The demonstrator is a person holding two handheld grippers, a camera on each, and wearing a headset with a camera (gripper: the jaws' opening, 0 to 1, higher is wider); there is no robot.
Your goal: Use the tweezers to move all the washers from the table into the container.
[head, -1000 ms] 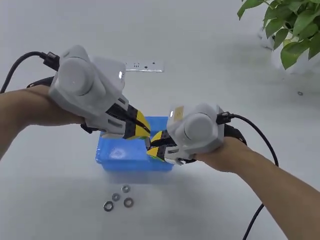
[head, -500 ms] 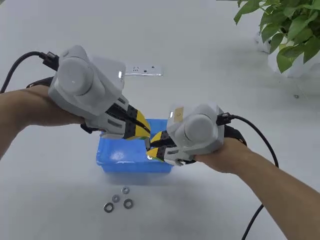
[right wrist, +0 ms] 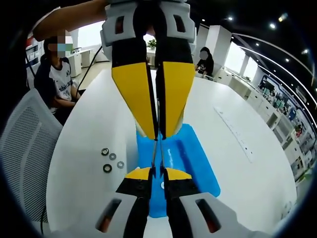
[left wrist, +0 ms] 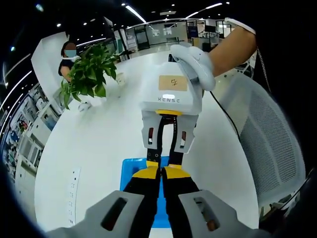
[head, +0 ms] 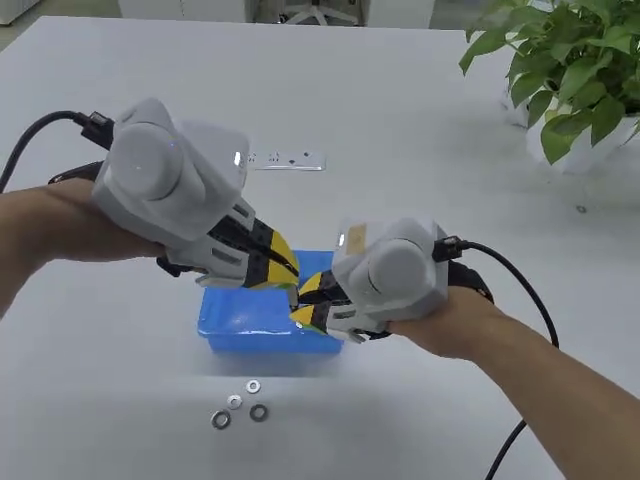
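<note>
Above the blue container (head: 240, 322) my two grippers meet tip to tip. The left gripper (head: 290, 268) comes in from the left, the right gripper (head: 303, 300) from the right. In the right gripper view thin metal tweezers (right wrist: 155, 141) run from the left gripper's shut yellow jaws down into my right gripper (right wrist: 157, 173), which is also shut on them. The left gripper (left wrist: 161, 172) shows its jaws pressed together. Several steel washers (head: 240, 403) lie on the white table in front of the container, and they show again as washers (right wrist: 111, 159) left of the container (right wrist: 193, 163).
A white power strip (head: 287, 160) lies beyond the container. A potted plant (head: 570, 70) stands at the far right. Black cables trail from both grippers. A mesh chair (right wrist: 25, 148) stands off the table edge, with people seated behind it.
</note>
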